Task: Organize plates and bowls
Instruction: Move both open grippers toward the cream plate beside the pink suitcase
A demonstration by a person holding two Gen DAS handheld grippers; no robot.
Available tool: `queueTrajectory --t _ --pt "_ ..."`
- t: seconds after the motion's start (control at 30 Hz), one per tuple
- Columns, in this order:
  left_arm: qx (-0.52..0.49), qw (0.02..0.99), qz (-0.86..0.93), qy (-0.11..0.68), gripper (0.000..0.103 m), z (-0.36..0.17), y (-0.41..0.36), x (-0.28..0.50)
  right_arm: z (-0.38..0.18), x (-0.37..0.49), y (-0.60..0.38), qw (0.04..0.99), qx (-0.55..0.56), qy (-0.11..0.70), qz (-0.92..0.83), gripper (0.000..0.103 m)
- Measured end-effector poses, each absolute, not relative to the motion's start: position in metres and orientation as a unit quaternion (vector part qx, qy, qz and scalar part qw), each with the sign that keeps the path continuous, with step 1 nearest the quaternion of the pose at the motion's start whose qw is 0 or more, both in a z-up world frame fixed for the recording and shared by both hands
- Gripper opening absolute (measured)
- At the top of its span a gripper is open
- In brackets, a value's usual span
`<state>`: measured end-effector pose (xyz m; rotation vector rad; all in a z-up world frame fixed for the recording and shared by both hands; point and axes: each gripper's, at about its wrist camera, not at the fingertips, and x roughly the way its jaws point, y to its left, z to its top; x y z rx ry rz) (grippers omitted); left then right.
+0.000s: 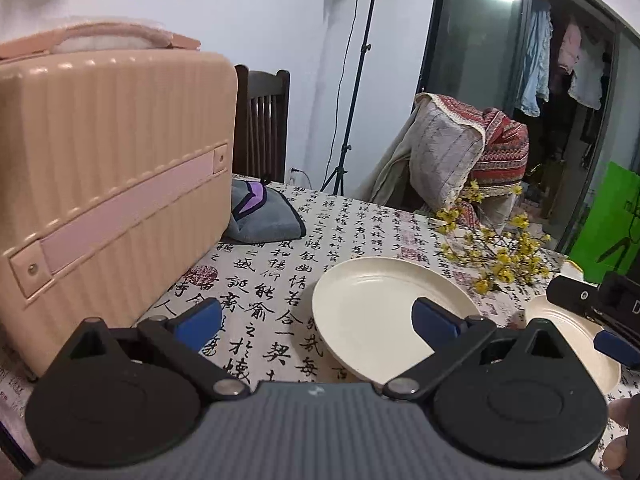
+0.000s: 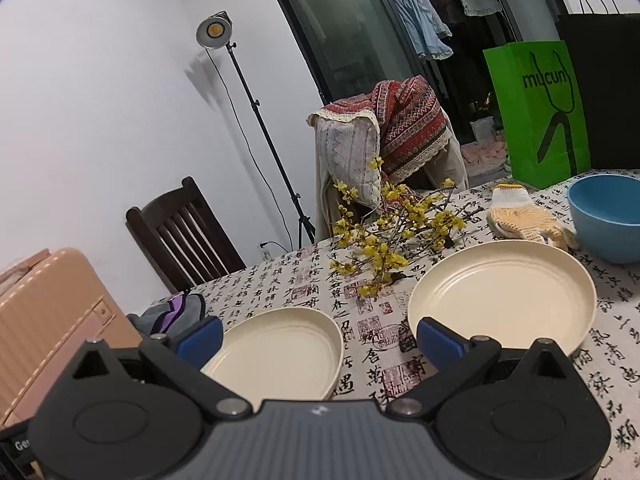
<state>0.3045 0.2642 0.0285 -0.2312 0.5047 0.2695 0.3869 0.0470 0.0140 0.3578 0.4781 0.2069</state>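
Worktop (image 2: 460,364) w/ calligraphy-print cloth carries everything. Largest item: pink ribbed suitcase (image 1: 108,184) at the left end, standing, w/ a grey-purple cloth (image 1: 260,216) just beside it. Two cream plates lie flat and apart on the cloth: left plate (image 2: 280,352) nearer the suitcase, right plate (image 2: 504,292) nearer the blue bowl (image 2: 608,220), which sits near the right plate's far side. Yellow flower sprigs (image 2: 392,232) lie behind and between the plates; a knit glove (image 2: 524,216) rests near the bowl.

Left tool (image 1: 316,320) released, jaws wide, holding nothing, hovering by the left plate's near rim. Right tool (image 2: 320,338) likewise spread and empty, between the two plates.

Progress, judging by layout: nothing stacked yet, so approx. at the start. Both plates and the bowl are left to gather.
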Motion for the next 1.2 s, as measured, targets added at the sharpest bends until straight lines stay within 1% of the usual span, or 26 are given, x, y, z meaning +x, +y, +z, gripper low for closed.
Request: queueTrajectory --t 0.63,0.83,1.07,1.2 --pt "-0.115 0.943 0.143 0.276 0.103 0.005 0.281 0.371 -0.017 0.446 0.067 0.949 0.162 0.258 0.085 0.103" --pt "-0.119 0.942 0.143 0.279 0.103 -0.007 0.286 0.386 -0.026 0.459 0.075 0.948 0.152 0.265 0.089 0.102" --pt "-0.123 0.942 0.132 0.282 0.103 -0.026 0.290 0.393 -0.039 0.466 0.081 0.949 0.134 0.266 0.099 0.098" --pt "-0.124 0.943 0.123 0.285 0.103 -0.033 0.293 0.395 -0.046 0.468 0.082 0.950 0.125 0.267 0.103 0.092"
